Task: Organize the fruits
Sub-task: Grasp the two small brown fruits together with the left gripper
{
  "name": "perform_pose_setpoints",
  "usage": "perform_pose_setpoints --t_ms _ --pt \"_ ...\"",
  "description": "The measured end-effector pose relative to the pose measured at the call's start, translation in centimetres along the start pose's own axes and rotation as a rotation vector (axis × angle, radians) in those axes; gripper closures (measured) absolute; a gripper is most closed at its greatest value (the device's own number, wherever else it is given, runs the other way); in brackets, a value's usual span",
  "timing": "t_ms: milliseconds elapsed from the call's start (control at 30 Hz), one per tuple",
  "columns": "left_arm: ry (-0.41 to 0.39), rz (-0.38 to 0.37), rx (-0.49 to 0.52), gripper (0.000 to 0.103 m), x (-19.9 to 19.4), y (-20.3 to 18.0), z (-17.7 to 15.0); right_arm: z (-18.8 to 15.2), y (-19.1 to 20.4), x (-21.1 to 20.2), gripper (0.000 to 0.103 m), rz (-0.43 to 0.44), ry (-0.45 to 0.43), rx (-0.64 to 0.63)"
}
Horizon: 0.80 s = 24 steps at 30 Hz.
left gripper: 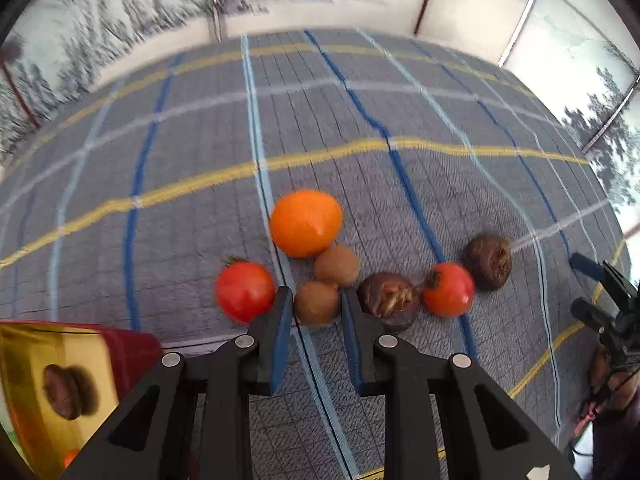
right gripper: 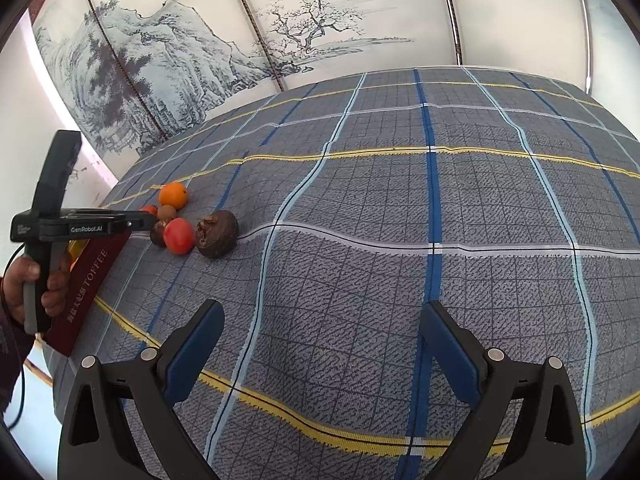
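Observation:
Fruits lie clustered on the plaid cloth. In the left wrist view: an orange [left gripper: 306, 223], two red tomatoes [left gripper: 245, 291] [left gripper: 449, 289], two small brown round fruits [left gripper: 336, 265] [left gripper: 317, 303], two dark brown fruits [left gripper: 389, 300] [left gripper: 488, 261]. My left gripper [left gripper: 316, 308] has its jaws around the nearer small brown fruit, touching or nearly so. A red and gold tin [left gripper: 60, 384] at lower left holds a dark brown fruit [left gripper: 66, 391]. My right gripper [right gripper: 322, 344] is open and empty over bare cloth, far right of the cluster [right gripper: 180, 224].
The red tin, marked TOFFEE [right gripper: 90, 284], lies at the table's left edge under the left gripper body [right gripper: 80, 226]. A painted folding screen [right gripper: 180, 60] stands behind the table. The plaid cloth [right gripper: 400, 220] stretches right of the fruits.

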<state>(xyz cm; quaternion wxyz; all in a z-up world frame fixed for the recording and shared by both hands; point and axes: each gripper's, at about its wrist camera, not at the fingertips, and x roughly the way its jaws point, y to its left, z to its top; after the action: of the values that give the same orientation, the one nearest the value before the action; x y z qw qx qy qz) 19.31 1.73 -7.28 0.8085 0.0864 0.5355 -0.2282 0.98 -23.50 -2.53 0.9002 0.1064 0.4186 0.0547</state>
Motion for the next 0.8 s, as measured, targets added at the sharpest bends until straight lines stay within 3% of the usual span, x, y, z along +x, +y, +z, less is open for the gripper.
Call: perform_pose_setpoints --t_ms 133,533,600,700,800 --pt "-0.013 0.035 0.061 0.080 0.2 -0.9 -0.2 0.0 0.1 0.0 0.004 0.001 0.000 0.000" --pt "-0.050 0.060 0.058 0.081 0.6 -1.3 -0.1 0.1 0.3 0.1 0.003 -0.001 0.002 -0.003" --pt "-0.083 0.083 0.031 0.081 0.2 -1.7 -0.9 0.1 0.3 0.2 0.003 -0.003 0.003 -0.005" --pt "-0.171 0.087 -0.086 0.081 -1.8 -2.3 -3.4 0.2 0.3 0.3 0.003 -0.005 0.005 -0.007" --pt "-0.230 -0.023 -0.218 0.081 -3.9 -2.4 -6.3 0.2 0.2 0.3 0.003 0.005 0.001 0.000"
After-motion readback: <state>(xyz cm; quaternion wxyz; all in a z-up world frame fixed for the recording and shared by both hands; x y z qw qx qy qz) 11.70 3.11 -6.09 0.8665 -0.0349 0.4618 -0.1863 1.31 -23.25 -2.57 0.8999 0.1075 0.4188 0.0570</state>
